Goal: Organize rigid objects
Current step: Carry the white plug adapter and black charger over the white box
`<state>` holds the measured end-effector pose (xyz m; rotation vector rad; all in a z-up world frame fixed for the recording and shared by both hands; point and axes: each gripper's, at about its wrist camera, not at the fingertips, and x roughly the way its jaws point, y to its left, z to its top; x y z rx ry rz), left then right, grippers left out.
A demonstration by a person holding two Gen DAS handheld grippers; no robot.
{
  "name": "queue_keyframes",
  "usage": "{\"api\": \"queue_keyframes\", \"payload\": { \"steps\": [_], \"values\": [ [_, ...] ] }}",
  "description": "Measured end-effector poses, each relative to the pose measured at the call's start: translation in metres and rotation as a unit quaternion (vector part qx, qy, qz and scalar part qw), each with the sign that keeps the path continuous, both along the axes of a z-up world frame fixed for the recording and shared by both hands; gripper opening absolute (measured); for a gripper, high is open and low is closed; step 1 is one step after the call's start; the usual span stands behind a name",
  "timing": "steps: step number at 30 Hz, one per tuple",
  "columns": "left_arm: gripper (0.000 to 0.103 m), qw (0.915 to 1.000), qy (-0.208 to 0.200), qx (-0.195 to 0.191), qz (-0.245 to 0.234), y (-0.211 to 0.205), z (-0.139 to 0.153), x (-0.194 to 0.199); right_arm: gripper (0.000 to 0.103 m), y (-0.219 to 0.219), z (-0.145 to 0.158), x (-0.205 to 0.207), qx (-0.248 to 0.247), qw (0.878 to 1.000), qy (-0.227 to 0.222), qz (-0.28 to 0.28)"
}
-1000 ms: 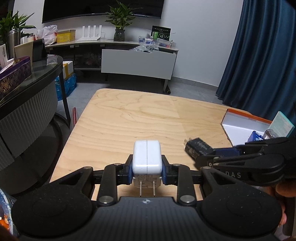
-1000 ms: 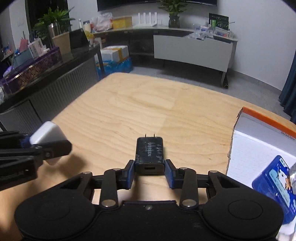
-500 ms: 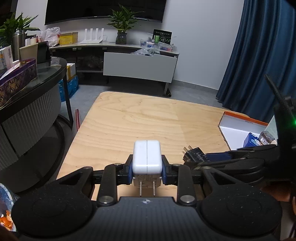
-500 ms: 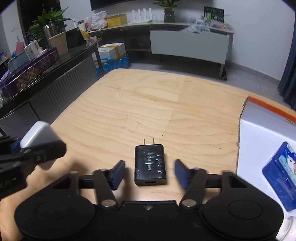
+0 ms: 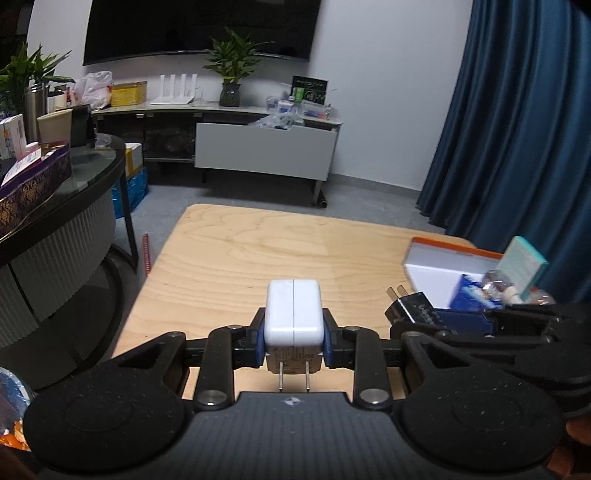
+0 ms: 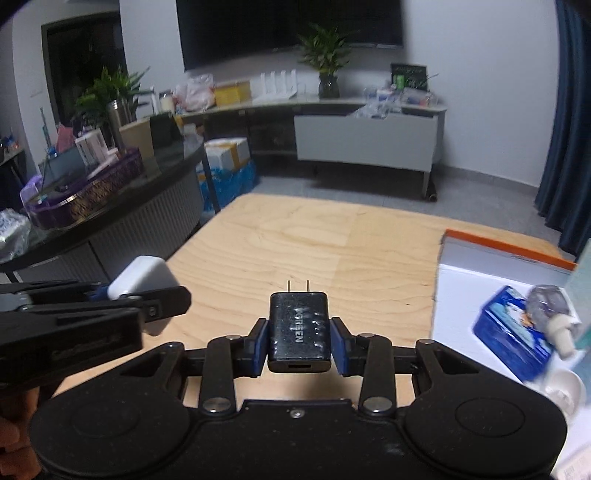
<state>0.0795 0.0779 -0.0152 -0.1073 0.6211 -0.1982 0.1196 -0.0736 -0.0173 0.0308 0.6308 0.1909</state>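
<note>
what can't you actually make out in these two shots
- Left wrist view: the box interior, partly hidden by the right gripper and black charger.
- Right wrist view: the blue pack and small bottle are motion-blurred, labels unreadable; the frame edge cuts the box off.
- Left wrist view: print on the white charger plug face is too small to read.

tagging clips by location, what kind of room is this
Probably a living room or lounge: a big wall-mounted screen over a low media console, potted plants, and a wooden table in front.
</note>
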Motion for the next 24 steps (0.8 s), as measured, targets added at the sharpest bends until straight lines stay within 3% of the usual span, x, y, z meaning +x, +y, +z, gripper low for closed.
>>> {"api": "queue_keyframes", "payload": {
  "steps": [11,24],
  "values": [
    [0.029,0.9986,-0.024,-0.003,-0.047,-0.033,0.014,-0.040,0.043,-0.025,0.024,-0.072,0.006,0.998,-0.047,-0.042],
    [0.029,0.9938,-0.046,-0.003,-0.101,-0.060,0.021,-0.065,0.043,-0.060,0.031,-0.128,0.007,0.992,-0.081,-0.095]
  ]
}}
